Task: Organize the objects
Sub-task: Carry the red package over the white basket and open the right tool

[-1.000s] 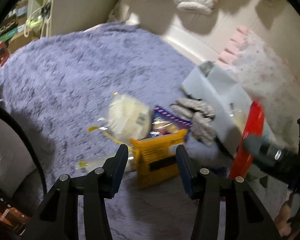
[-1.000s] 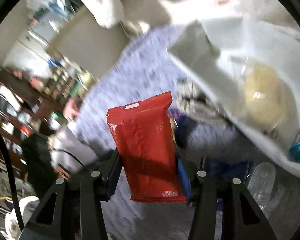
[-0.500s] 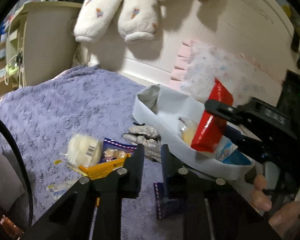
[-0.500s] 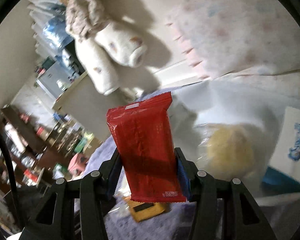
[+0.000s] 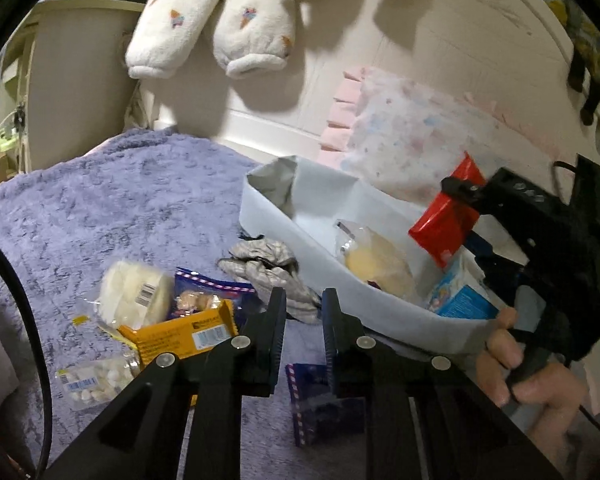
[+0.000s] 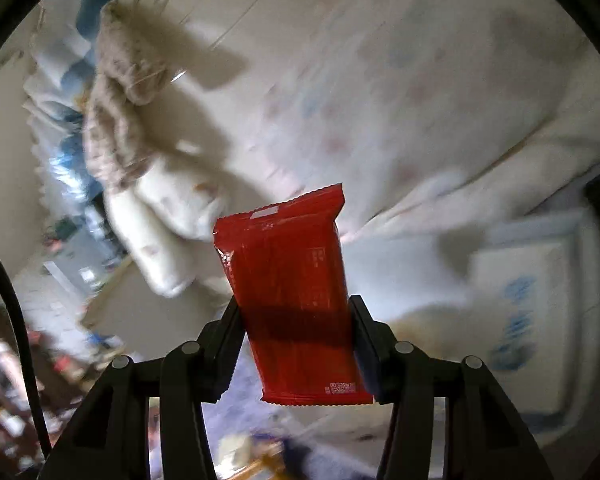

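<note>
Red snack packet [image 6: 292, 300] is pinched between the two fingers of my right gripper [image 6: 296, 320], its top seam standing up past the fingertips and the QR-code end hanging down toward the camera. From my left camera I see that same packet [image 5: 446, 222] held up over the white fabric storage bin [image 5: 304, 236], above the end where a blue-and-white carton [image 5: 462, 300] sits; my right gripper [image 5: 466, 216] is clamped on it and my right hand [image 5: 520, 376] is wrapped round the handle.

Inside the bin, a bagged yellow bun [image 5: 374, 256] lies beside the carton. My left gripper [image 5: 302, 316] is nearly pressed together, just a thin gap between its fingers, nothing held in them. It hovers over the purple fuzzy blanket [image 5: 108, 204].

On the blanket: grey striped socks [image 5: 268, 268] right against the bin's outer wall, a white bun in a clear wrapper [image 5: 134, 296], a yellow snack packet [image 5: 188, 336], a clear bag of small white candies [image 5: 92, 380], a dark blue packet [image 5: 208, 292] with red-and-white edging behind the yellow one, and another blue packet [image 5: 320, 412] under my left fingers. The right view is badly blurred beyond the packet.
</note>
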Tool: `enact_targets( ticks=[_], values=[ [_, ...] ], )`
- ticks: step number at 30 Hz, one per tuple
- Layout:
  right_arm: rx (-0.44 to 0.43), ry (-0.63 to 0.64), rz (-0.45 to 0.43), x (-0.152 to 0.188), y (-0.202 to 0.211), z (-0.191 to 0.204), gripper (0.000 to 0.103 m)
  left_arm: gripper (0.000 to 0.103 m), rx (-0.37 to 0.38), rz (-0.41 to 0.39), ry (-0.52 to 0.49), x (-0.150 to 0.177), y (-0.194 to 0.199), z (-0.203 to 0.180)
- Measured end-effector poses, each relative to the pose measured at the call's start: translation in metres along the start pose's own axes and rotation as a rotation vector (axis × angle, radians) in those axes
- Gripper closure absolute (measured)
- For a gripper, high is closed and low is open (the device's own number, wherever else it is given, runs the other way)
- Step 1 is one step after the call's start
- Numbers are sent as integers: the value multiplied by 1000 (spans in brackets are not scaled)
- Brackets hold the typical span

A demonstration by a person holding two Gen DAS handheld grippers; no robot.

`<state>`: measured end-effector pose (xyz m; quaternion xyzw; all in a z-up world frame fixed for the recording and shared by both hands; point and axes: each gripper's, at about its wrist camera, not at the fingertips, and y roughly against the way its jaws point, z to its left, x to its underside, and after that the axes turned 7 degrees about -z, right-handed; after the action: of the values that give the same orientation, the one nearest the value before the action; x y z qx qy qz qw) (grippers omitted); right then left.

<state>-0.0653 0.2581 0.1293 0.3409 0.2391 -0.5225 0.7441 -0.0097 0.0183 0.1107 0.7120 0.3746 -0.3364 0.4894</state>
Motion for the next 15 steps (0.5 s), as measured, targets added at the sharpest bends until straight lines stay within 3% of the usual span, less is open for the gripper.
enact_targets(
  ticks=[4,6,11,15],
  values=[
    [108,53,104,5,-14,10,53,84,128,37,26,2,0,-9],
    [107,60,180,7,-20,15,52,84,161,42,26,2,1,-13],
    [107,38,332,6,-22,21,35,84,154,61,6,1,3,-22],
    [164,19,502,16,-29,16,33,84,151,77,22,0,4,-17]
  ],
)
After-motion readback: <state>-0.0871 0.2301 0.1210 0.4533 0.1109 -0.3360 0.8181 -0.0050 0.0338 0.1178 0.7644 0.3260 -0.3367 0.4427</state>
